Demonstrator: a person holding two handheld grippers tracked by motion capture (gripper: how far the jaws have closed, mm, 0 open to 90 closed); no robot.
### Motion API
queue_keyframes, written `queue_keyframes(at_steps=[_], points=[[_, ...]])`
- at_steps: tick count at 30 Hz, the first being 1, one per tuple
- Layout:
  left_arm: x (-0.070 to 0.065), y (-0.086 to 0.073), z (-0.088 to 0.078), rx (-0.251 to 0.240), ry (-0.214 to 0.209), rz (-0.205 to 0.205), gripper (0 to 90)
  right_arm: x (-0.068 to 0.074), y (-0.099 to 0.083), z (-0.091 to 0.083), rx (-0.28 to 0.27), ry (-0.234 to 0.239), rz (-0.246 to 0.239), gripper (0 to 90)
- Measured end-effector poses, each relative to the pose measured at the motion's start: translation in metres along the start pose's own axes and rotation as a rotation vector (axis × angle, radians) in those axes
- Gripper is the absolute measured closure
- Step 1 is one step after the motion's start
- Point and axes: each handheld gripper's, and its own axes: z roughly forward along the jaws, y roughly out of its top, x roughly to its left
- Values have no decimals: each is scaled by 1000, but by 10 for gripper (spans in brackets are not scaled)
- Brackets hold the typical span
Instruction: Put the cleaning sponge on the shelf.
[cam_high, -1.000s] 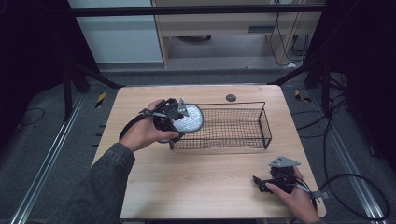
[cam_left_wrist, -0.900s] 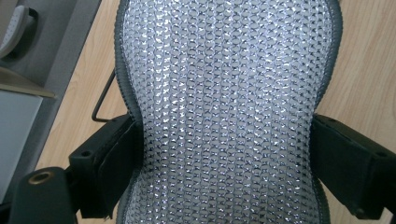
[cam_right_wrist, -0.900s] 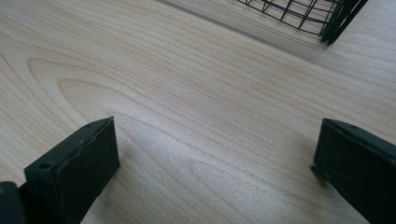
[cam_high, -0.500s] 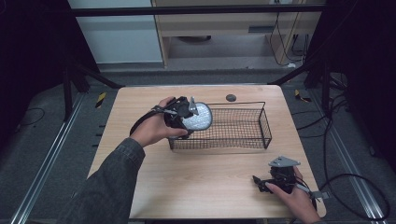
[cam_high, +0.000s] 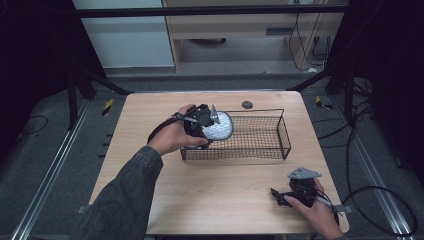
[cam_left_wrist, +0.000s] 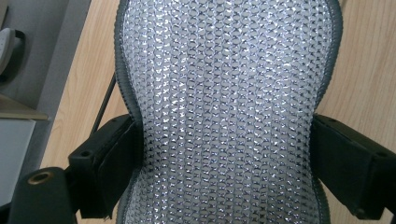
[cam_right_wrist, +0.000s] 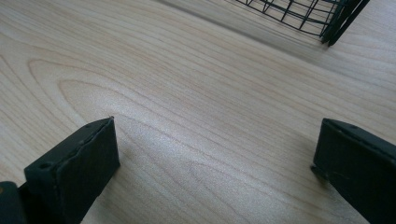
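Note:
My left gripper (cam_high: 209, 125) is shut on a silver mesh pad with a grey rim (cam_high: 218, 127), held over the left end of the black wire basket (cam_high: 260, 150). In the left gripper view the silver mesh pad (cam_left_wrist: 224, 93) is pinched at its narrow waist between the two black jaws, with the wooden table beneath. Near the table's front right corner my right gripper (cam_high: 279, 194) rests low on the wood, open, with nothing between its fingers (cam_right_wrist: 74, 163). A corner of the wire basket (cam_right_wrist: 322, 18) shows far ahead in the right gripper view.
A small dark round disc (cam_high: 246, 104) lies on the table behind the basket. The wooden table (cam_high: 150, 120) has bare wood left of and in front of the basket. Cables trail on the floor at the right.
My left gripper has carried the mesh pad to the right, from just outside the basket's left end to over its left part. The right gripper has stayed put.

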Motion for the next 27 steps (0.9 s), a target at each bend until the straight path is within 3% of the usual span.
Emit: queue_keyframes(at_steps=[12,27], points=[[3,8,13,5,-9,22,113,0,0,0,0,2,0,3],[7,11,30,16,-15,20,113,0,0,0,1,3,0,3]])
